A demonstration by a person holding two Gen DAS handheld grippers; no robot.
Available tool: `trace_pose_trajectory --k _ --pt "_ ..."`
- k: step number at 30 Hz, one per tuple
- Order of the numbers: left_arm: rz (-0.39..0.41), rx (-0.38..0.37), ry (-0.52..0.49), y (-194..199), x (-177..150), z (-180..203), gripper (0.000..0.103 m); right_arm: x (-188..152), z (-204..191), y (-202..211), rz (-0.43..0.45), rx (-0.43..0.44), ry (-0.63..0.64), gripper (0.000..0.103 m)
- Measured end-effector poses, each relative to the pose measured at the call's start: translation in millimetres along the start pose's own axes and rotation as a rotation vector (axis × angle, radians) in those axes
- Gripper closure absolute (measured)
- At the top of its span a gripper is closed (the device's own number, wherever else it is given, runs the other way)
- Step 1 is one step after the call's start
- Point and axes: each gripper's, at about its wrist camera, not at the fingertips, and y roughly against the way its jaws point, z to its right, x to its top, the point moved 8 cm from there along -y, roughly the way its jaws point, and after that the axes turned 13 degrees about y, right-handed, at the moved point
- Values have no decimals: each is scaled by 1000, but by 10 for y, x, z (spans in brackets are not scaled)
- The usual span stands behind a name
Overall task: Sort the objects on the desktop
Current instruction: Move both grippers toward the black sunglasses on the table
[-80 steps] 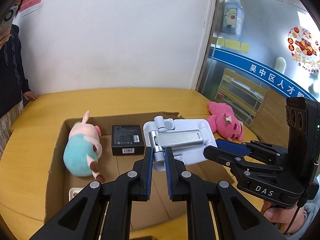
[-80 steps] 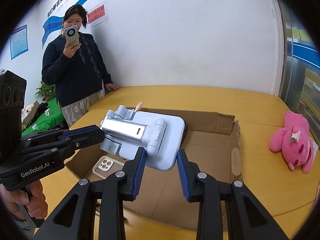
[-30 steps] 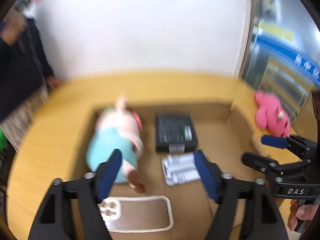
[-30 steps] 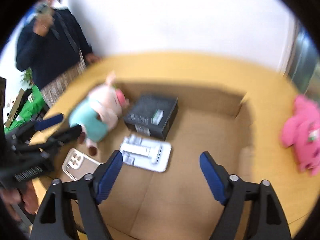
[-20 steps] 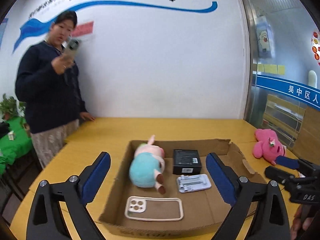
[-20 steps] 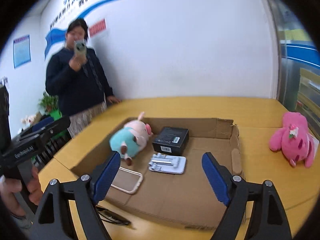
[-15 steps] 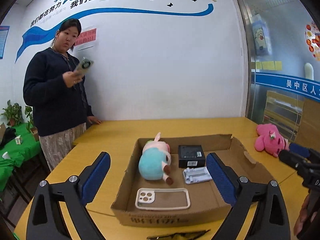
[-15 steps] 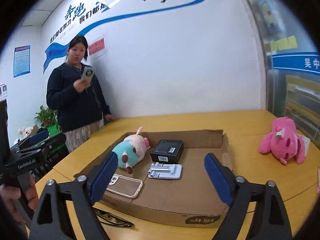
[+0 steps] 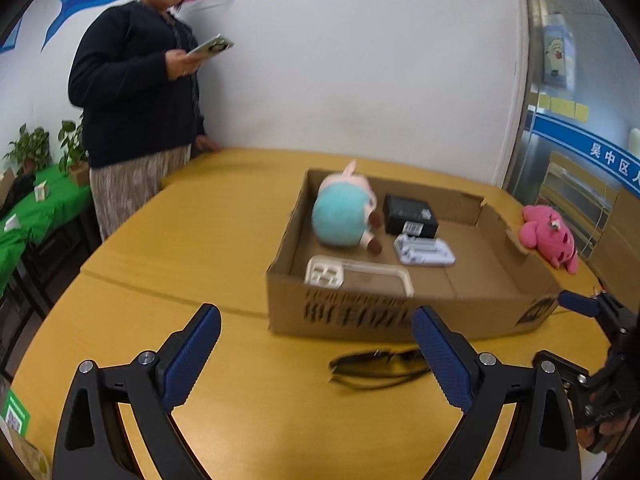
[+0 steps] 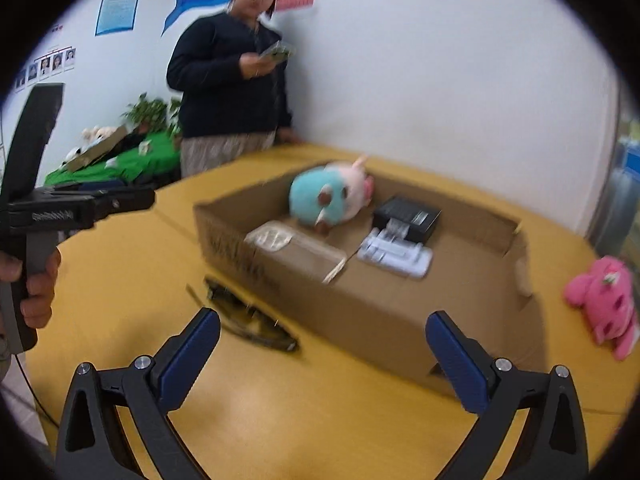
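A shallow cardboard box [image 9: 360, 314] [image 10: 360, 312] on the yellow table holds a teal-and-pink plush pig [image 9: 344, 212] [image 10: 328, 196], a black box [image 9: 410, 210] [image 10: 410, 212], a pale blue phone stand [image 9: 424, 250] [image 10: 396, 254] and a clear phone case [image 9: 360, 276] [image 10: 296, 250]. Dark sunglasses [image 9: 376, 366] [image 10: 248, 320] lie on the table in front of the box. A pink plush [image 9: 550, 236] [image 10: 608, 300] lies on the table right of the box. My left gripper [image 9: 316, 356] and right gripper [image 10: 322, 364] are both wide open, empty and held back from the box's near wall.
A person in dark clothes [image 9: 140, 100] [image 10: 232, 92] stands at the table's far left holding a phone. A green-covered side table with plants [image 9: 28, 200] [image 10: 116, 156] stands to the left. A glass door [image 9: 580, 120] is at the right.
Both grippers let go of the phone stand, which now lies in the box, opened wide and pulled back and down toward the table in front of the box.
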Motion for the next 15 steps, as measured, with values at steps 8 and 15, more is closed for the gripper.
trace_pose_trajectory --k 8,15 --pt "-162 -16 78 -292 -417 -249 5 -367 -384 -797 -200 215 42 1" --pt "-216 -23 86 -378 -543 -281 5 -202 -690 -1064 -199 281 142 1"
